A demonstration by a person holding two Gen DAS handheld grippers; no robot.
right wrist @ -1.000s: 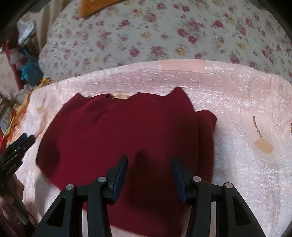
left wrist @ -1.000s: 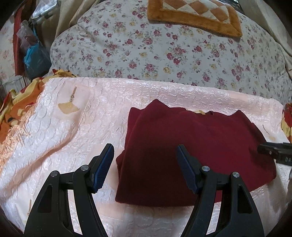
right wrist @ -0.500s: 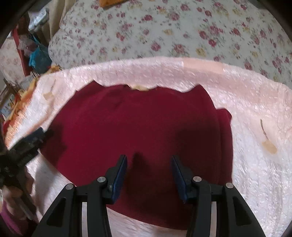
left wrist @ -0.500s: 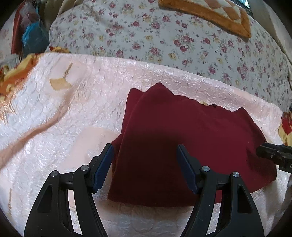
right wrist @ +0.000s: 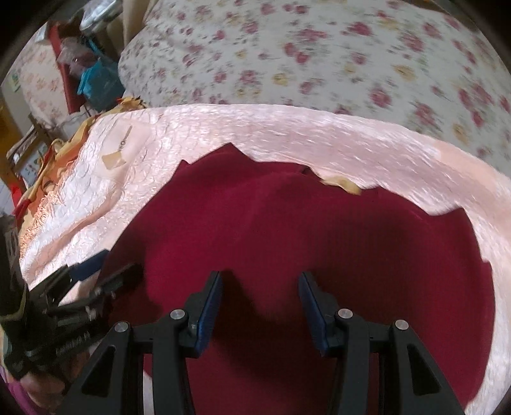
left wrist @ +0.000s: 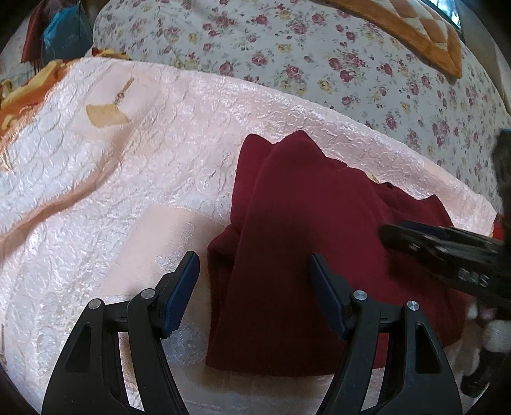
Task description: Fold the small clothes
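Note:
A dark red garment [left wrist: 319, 242] lies folded flat on a shiny pink quilted cover [left wrist: 143, 166]; it fills the right wrist view [right wrist: 319, 242]. My left gripper [left wrist: 254, 284] is open and empty, low over the garment's left edge, one finger on each side of that edge. My right gripper [right wrist: 260, 303] is open and empty, just above the garment's near middle. The right gripper shows in the left wrist view [left wrist: 447, 252] at the right. The left gripper shows in the right wrist view [right wrist: 86, 287] at the left.
A floral bedspread [left wrist: 319, 57] rises behind the pink cover, with an orange patterned cushion [left wrist: 415, 28] on it. Blue and red clutter [right wrist: 95, 76] stands at the far left. An orange-yellow cloth [left wrist: 19, 95] lies at the cover's left edge.
Both grippers have moved closer to the garment and to each other. The right gripper has shifted left over the garment's middle. Both stayed open.

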